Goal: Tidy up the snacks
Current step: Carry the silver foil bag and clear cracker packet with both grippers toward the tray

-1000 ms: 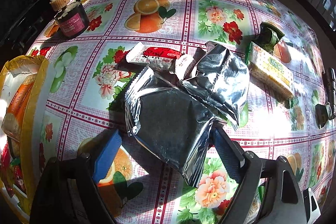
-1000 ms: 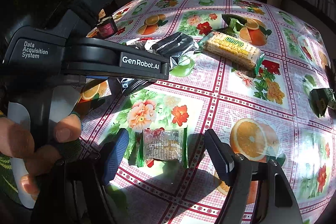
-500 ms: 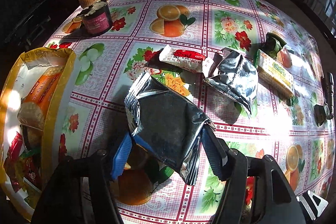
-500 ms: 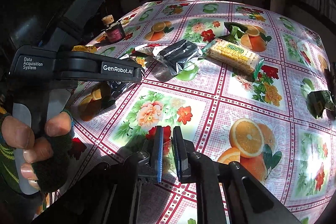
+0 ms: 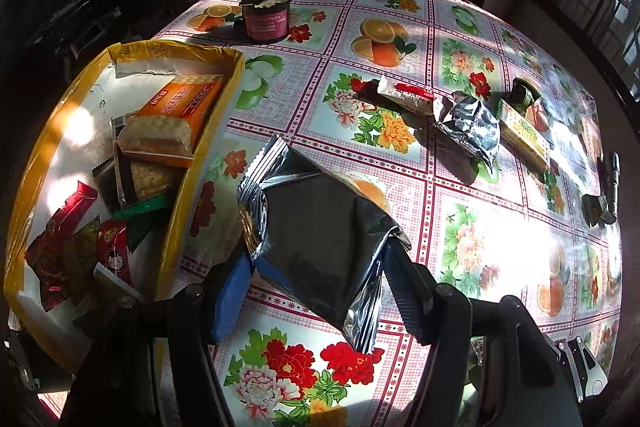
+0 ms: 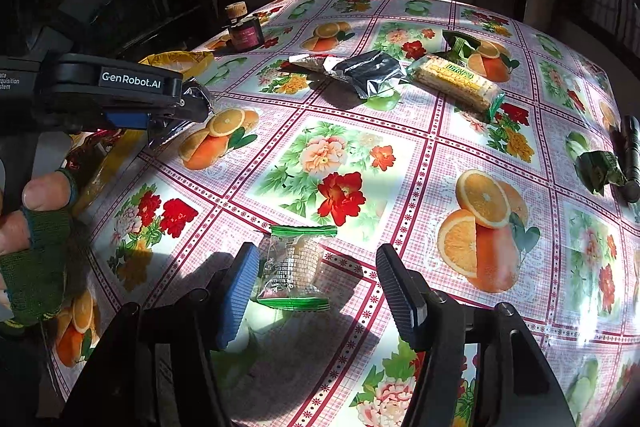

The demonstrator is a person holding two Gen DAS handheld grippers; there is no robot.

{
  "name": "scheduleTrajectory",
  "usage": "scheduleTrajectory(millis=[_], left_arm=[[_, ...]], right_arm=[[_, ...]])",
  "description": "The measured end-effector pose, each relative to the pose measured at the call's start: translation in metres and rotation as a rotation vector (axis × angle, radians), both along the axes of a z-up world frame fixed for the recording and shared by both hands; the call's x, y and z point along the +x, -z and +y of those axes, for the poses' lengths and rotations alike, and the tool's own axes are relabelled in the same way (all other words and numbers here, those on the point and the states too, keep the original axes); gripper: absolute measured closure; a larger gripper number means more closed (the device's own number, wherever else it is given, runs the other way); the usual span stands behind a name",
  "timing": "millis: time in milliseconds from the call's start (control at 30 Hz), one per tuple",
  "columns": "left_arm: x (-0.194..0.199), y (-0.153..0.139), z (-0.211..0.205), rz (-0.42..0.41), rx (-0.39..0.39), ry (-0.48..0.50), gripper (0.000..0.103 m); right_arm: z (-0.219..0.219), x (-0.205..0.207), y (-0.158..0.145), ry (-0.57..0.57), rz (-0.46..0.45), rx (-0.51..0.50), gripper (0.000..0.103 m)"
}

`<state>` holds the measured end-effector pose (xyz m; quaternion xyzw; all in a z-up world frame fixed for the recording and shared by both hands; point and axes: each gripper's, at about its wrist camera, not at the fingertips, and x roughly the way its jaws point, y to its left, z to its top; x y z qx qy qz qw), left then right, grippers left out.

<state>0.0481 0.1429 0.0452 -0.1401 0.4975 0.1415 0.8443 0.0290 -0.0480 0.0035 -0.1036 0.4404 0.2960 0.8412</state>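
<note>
Tablecloth (image 5: pixel 460 195) beside yellow box (image 5: pixel 200 163) rim

Corked jar (image 5: pixel 265 11) and flashlight (image 6: pixel 631 157) (well apart).

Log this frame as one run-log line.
task: organize snacks | left gripper: shut on silver packet, beside yellow box | right gripper: opening, clear green-edged packet between jaws on table

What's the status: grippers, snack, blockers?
Left gripper clamps large silver foil packet beside yellow snack box. Right gripper opening around small green-edged clear wafer packet. No blockers.
</note>
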Motion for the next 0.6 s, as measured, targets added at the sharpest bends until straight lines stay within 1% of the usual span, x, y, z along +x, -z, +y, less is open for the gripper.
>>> scheduleTrajectory(millis=[33, 67, 100, 167, 200, 233, 300, 433, 533, 600], left_arm=[[-0.003, -0.001, 0.0, -0.002, 0.006, 0.001, 0.039], [-0.007, -0.003, 0.0, -0.007, 0.009, 0.001, 0.039], [-0.011, -0.006, 0.0, -0.013, 0.013, 0.003, 0.039], [-0.021, -0.012, 0.001, -0.027, 0.031, -0.003, 0.039], [-0.025, -0.015, 0.001, -0.035, 0.041, -0.008, 0.039], [-0.03, -0.018, 0.003, -0.043, 0.053, -0.014, 0.039], [-0.041, -0.025, 0.005, -0.057, 0.076, -0.029, 0.039], [-0.059, -0.034, 0.014, -0.075, 0.107, -0.054, 0.039], [-0.071, -0.036, 0.023, -0.078, 0.113, -0.071, 0.039], [-0.078, -0.036, 0.029, -0.076, 0.114, -0.085, 0.039]], right_arm=[[0.005, -0.003, 0.003, -0.009, -0.02, -0.031, 0.044], [0.009, -0.007, 0.004, -0.016, -0.054, -0.065, 0.048], [0.01, -0.008, 0.003, -0.02, -0.052, -0.055, 0.065], [0.009, -0.008, 0.0, -0.012, -0.046, -0.037, 0.066], [0.008, -0.008, -0.003, -0.008, -0.046, -0.027, 0.069], [0.006, -0.009, -0.007, -0.005, -0.04, -0.002, 0.075], [0.004, -0.012, -0.017, 0.001, -0.047, 0.04, 0.08], [0.008, -0.016, -0.035, -0.014, -0.055, 0.102, 0.08], [0.01, -0.018, -0.041, -0.024, -0.037, 0.154, 0.081], [0.013, -0.02, -0.044, -0.03, -0.037, 0.169, 0.081]])
